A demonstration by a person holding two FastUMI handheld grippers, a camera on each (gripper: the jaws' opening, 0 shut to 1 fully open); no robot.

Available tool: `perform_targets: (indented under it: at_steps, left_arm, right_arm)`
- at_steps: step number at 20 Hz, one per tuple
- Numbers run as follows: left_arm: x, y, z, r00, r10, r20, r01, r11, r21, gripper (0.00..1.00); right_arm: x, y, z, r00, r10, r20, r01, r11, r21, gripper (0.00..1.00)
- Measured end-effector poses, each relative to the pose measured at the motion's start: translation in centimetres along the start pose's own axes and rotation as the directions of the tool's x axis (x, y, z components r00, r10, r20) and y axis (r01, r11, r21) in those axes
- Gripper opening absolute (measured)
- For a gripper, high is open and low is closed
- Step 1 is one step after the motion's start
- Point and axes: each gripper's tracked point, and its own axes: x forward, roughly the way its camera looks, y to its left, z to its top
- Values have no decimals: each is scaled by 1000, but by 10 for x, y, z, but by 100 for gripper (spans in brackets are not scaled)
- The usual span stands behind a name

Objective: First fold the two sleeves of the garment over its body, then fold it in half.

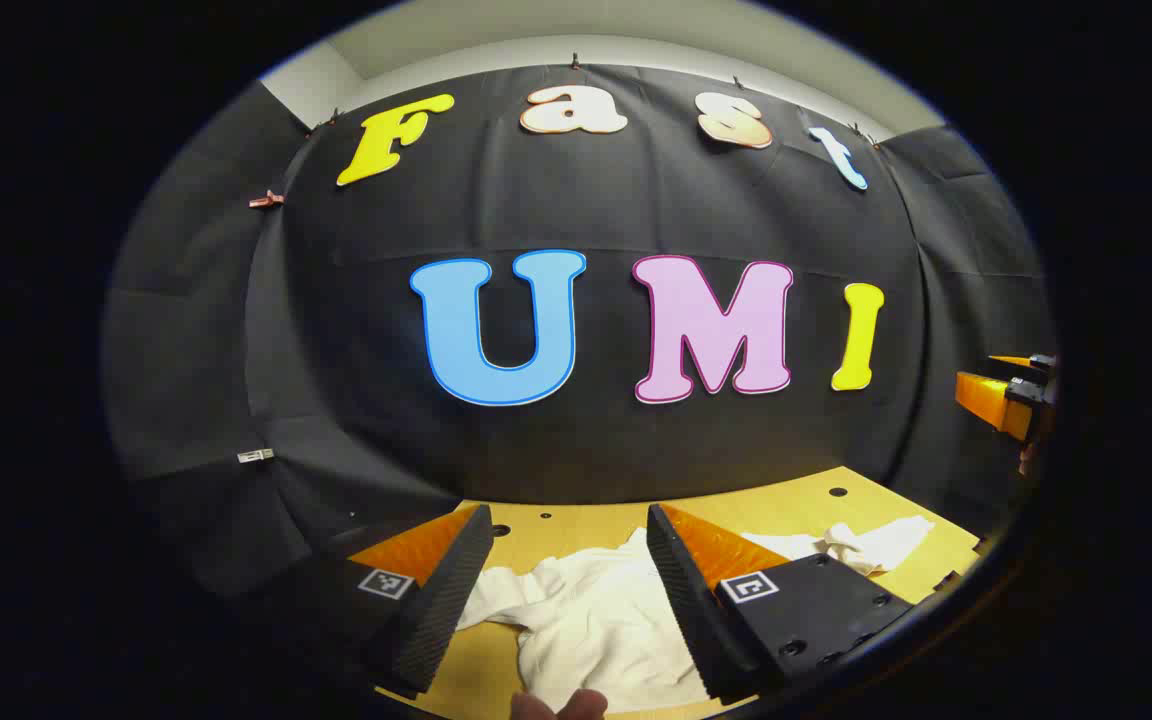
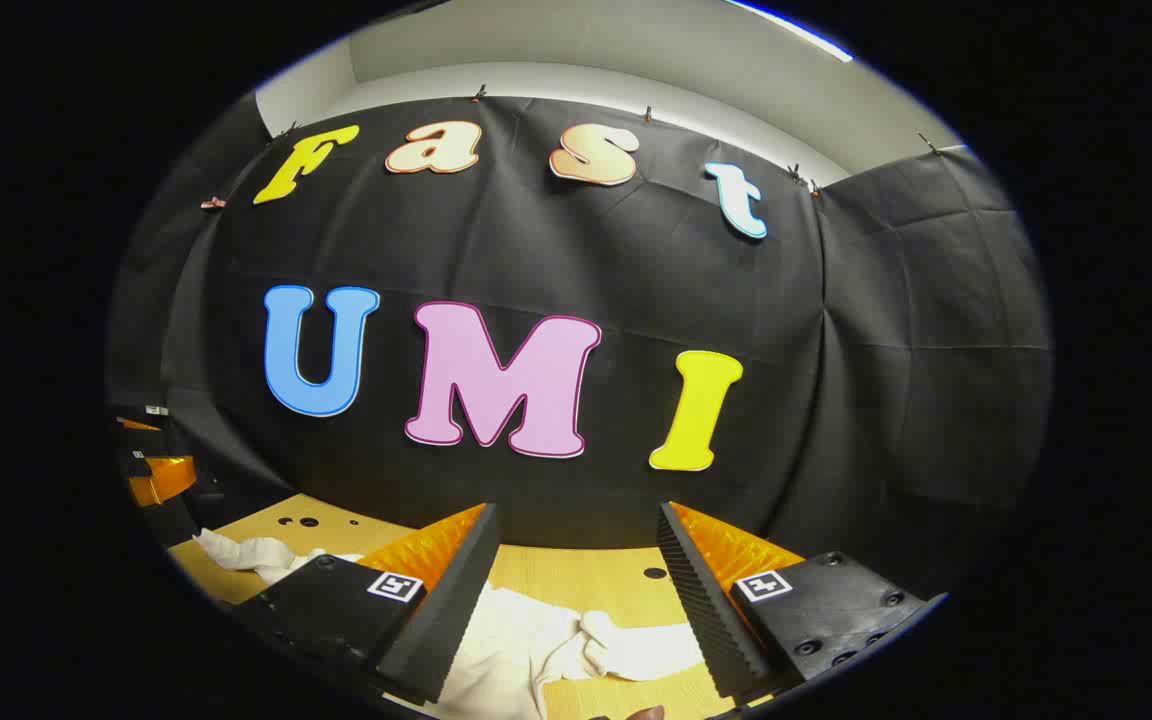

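Observation:
A white garment [image 1: 591, 615] lies rumpled on the wooden table [image 1: 786, 510]. One sleeve [image 1: 876, 545] stretches toward the right in the left gripper view. My left gripper [image 1: 568, 600] hangs open above the cloth, nothing between its fingers. In the right gripper view the garment [image 2: 526, 645] lies below my right gripper [image 2: 571, 610], which is open and holds nothing; a sleeve [image 2: 246, 555] trails off to the left there. The other gripper [image 1: 1011, 395] shows at the right edge of the left gripper view, and the other gripper [image 2: 161, 475] at the left edge of the right gripper view.
The table [image 2: 326, 520] has small round holes in its top and ends at the black cloth wall behind it. A fingertip [image 1: 561, 705] shows at the bottom edge of the left gripper view.

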Motion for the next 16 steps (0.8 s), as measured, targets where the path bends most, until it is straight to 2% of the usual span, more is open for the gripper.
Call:
perform_targets:
  at_steps: [16]
  left_arm:
    - [4, -12, -4, 1000, -3, -8, 3, 1000, 23, 95]
  right_arm:
    - [0, 2, -3, 1000, 12, -12, -12, 1000, -2, 97]
